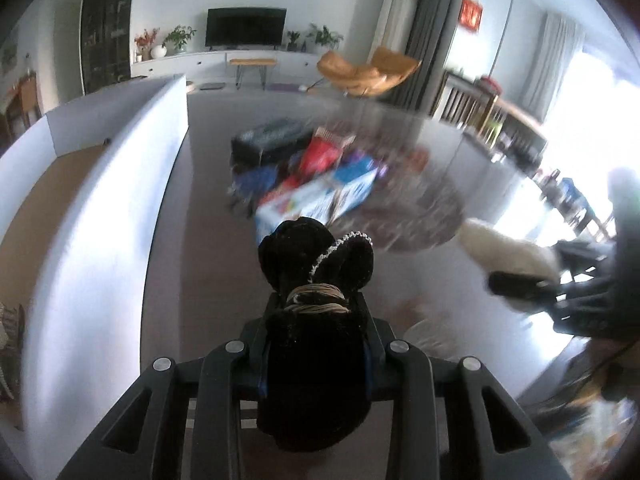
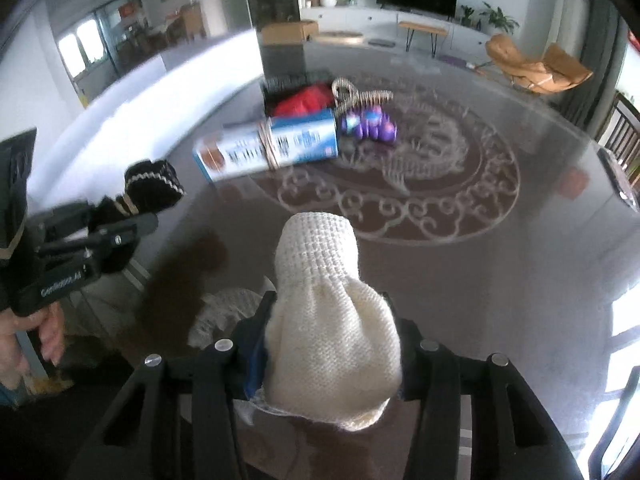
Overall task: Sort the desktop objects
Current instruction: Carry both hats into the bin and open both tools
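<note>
I am over a big round glass table (image 2: 500,264) with a swirly rug (image 2: 420,184) showing through it. At twelve o'clock from my right claw, far across the table, lies a pile of things: a blue and white box (image 2: 272,148) on its side, a red bag (image 2: 306,100) in a black basket (image 2: 292,82) behind it, and purple balls (image 2: 370,124) just beside the box. A white wall (image 1: 100,216) stands at nine o'clock from my left claw.

My right claw (image 2: 328,340) is clenched on a white knit sock (image 2: 328,312), held up above the table. My left claw (image 1: 316,320) is clenched on a black knit sock (image 1: 316,272) with a pale trim and string around its middle, also held up above the table.
</note>
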Tool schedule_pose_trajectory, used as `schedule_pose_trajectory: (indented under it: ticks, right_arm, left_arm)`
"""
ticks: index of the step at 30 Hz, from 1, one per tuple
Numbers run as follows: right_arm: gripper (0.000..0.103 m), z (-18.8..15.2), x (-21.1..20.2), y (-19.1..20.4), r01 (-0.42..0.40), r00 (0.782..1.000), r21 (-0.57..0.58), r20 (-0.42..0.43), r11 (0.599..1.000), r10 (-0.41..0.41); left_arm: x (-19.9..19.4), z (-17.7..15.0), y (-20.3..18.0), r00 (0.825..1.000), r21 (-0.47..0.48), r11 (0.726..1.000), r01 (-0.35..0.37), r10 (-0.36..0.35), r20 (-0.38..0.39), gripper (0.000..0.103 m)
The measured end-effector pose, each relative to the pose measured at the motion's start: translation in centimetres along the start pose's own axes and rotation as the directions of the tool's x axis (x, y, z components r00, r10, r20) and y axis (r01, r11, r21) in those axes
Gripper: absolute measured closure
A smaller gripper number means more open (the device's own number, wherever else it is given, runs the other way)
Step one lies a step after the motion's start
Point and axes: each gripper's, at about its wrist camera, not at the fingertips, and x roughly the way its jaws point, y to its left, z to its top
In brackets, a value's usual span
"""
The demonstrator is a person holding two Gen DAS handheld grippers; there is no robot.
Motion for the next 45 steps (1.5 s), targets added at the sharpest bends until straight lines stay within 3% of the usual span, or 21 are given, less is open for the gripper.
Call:
schedule_pose_trajectory:
  ticks: [5,8,10,11,16,20,23,24,25,26,28,29,37,41,45]
  right_arm:
    - [0.055,4.7,-3.2,4.0,-0.069,0.992,-0.026,0.108,0.997,0.071]
    - [0.055,8.6,-4.4,8.4,-0.148,0.974,-0.067,0.163,0.987,0.157]
    - [0.055,11.7,-4.2,12.8,-0.206,0.957,-0.123,0.181,0.971,0.226]
    - [0.055,12.6,-4.2,14.3,-0.219,0.952,-0.143,0.184,0.965,0.243]
    - [0.055,17.0,-0.6,24.8,-0.296,0.932,-0.263,0.131,0.918,0.338]
    - [0.055,17.4,4.5,30.3,-0.285,0.949,-0.319,0.039,0.904,0.313]
    - [0.047,16.3,8.4,33.1,-0.251,0.967,-0.360,-0.052,0.899,0.250]
    - [0.036,15.8,9.5,33.8,-0.209,0.978,-0.376,-0.069,0.903,0.198]
    - [0.026,15.5,9.8,34.1,-0.184,0.983,-0.386,-0.066,0.904,0.172]
    - [0.022,15.3,9.9,34.2,-0.172,0.985,-0.393,-0.055,0.903,0.164]
    - [0.013,15.1,9.3,34.3,-0.170,0.984,-0.396,-0.021,0.903,0.176]
    - [0.011,14.9,8.9,34.1,-0.171,0.983,-0.395,-0.008,0.903,0.182]
    - [0.001,15.2,3.2,29.3,-0.185,0.957,-0.341,0.153,0.922,0.248]
    - [0.000,15.1,1.7,26.5,-0.242,0.939,-0.287,0.169,0.927,0.298]
    - [0.000,14.9,1.6,24.3,-0.274,0.934,-0.256,0.160,0.927,0.320]
  left_arm:
    - [-6.2,2.8,2.1,0.994,-0.035,0.999,0.035,-0.031,0.103,0.070]
    - [-9.4,4.7,6.0,0.991,-0.072,0.997,-0.011,0.021,0.136,0.070]
    - [-10.6,5.9,9.6,0.986,-0.089,0.992,-0.090,0.102,0.133,0.070]
    - [-10.8,6.4,11.8,0.979,-0.093,0.983,-0.157,0.167,0.113,0.070]
    - [-9.4,7.0,21.0,0.952,-0.161,0.939,-0.305,0.305,-0.023,0.070]
    - [-6.7,6.3,26.2,0.914,-0.167,0.905,-0.392,0.363,-0.180,0.067]
    - [-4.4,5.3,29.0,0.870,-0.170,0.883,-0.438,0.368,-0.329,0.045]
    - [-4.0,4.7,29.3,0.866,-0.181,0.880,-0.439,0.360,-0.348,0.033]
    - [-4.0,4.7,29.6,0.866,-0.201,0.877,-0.437,0.350,-0.357,0.031]
    - [-4.4,4.7,29.7,0.871,-0.209,0.874,-0.439,0.357,-0.336,0.030]
    - [-5.1,4.4,29.1,0.869,-0.209,0.863,-0.460,0.389,-0.306,0.007]
    - [-5.4,4.4,28.9,0.865,-0.207,0.856,-0.474,0.409,-0.292,0.004]
    - [-7.1,4.4,27.7,0.823,-0.174,0.807,-0.565,0.536,-0.189,0.003]
    - [-6.9,4.0,28.3,0.845,-0.206,0.824,-0.528,0.486,-0.223,0.003]
    - [-7.4,3.6,28.7,0.892,-0.288,0.850,-0.442,0.382,-0.242,0.003]
